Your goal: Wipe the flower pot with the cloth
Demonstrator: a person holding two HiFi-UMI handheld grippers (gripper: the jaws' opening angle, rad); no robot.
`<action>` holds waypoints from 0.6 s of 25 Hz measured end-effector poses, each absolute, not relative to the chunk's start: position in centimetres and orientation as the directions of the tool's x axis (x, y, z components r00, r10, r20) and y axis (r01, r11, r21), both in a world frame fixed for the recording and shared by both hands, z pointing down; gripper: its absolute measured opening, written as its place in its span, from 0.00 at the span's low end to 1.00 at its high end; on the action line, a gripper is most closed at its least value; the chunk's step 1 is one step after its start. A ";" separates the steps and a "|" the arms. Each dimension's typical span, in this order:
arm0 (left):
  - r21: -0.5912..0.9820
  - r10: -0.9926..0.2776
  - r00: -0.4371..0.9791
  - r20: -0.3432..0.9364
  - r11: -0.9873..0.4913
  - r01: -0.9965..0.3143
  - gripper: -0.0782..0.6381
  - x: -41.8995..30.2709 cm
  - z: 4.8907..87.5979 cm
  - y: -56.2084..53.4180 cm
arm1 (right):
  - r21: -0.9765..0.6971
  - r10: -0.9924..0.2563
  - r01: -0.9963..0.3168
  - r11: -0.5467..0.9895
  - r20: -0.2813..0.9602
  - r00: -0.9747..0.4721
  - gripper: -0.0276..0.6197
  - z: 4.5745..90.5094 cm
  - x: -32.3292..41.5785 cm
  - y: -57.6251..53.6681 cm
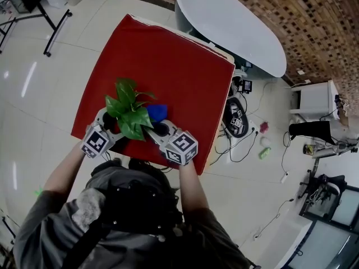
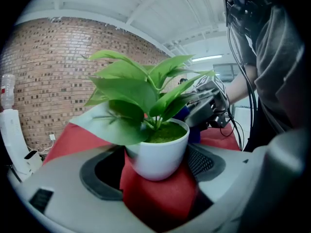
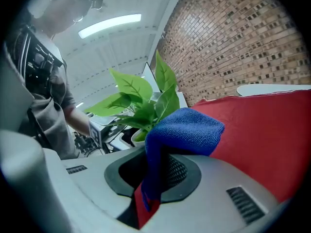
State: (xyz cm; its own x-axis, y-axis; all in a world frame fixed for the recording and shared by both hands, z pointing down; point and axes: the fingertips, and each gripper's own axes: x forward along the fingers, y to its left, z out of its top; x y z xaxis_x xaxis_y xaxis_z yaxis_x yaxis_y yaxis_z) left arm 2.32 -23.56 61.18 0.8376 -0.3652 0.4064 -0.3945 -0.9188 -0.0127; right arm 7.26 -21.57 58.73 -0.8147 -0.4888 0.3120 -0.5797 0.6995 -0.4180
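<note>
A white flower pot [image 2: 159, 152] with a green leafy plant [image 1: 130, 114] stands near the front edge of the red-covered table [image 1: 168, 66]. In the left gripper view, my left gripper [image 2: 158, 166] is shut on the pot, with a pad against each side. In the head view the leaves hide the pot and the tips of the left gripper [image 1: 114, 129]. My right gripper [image 3: 155, 174] is shut on a folded blue cloth [image 3: 182, 130], which bulges out over its jaws. The cloth [image 1: 157, 112] sits just right of the plant, close to the pot, ahead of the right gripper [image 1: 159, 129].
A white oval table [image 1: 235, 27] stands beyond the red table's far right corner. Cables and devices [image 1: 236, 119] lie on the floor to the right, with a white cabinet [image 1: 317, 100] further out. Black stand legs [image 1: 53, 27] are at the upper left.
</note>
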 end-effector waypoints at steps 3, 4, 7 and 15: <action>-0.014 -0.332 0.853 0.402 -0.934 -0.357 0.72 2.4 61.5 -23.6 | -0.412 -0.497 -0.589 0.695 0.318 -0.808 0.16 59.0 6.5 -20.2; -0.013 -0.326 0.856 0.401 -0.937 -0.350 0.72 2.4 61.6 -23.6 | -0.411 -0.498 -0.593 0.692 0.322 -0.805 0.16 59.0 6.2 -19.9; -0.008 -0.316 0.860 0.399 -0.940 -0.342 0.72 2.6 61.6 -23.5 | -0.404 -0.490 -0.590 0.699 0.330 -0.807 0.16 59.3 5.6 -18.8; -0.031 -0.324 0.826 0.461 -0.936 -0.350 0.73 0.5 62.2 -22.8 | -0.378 -0.572 -0.674 0.635 0.357 -0.739 0.16 59.5 7.2 -18.7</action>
State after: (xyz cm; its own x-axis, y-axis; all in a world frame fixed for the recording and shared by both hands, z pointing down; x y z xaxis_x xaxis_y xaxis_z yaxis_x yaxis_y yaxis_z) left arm 0.53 -22.79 62.23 0.8260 -0.3244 0.4609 -0.3505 -0.9361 -0.0307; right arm 7.16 -18.71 59.50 -0.7388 -0.5716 0.3569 -0.6739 0.6349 -0.3780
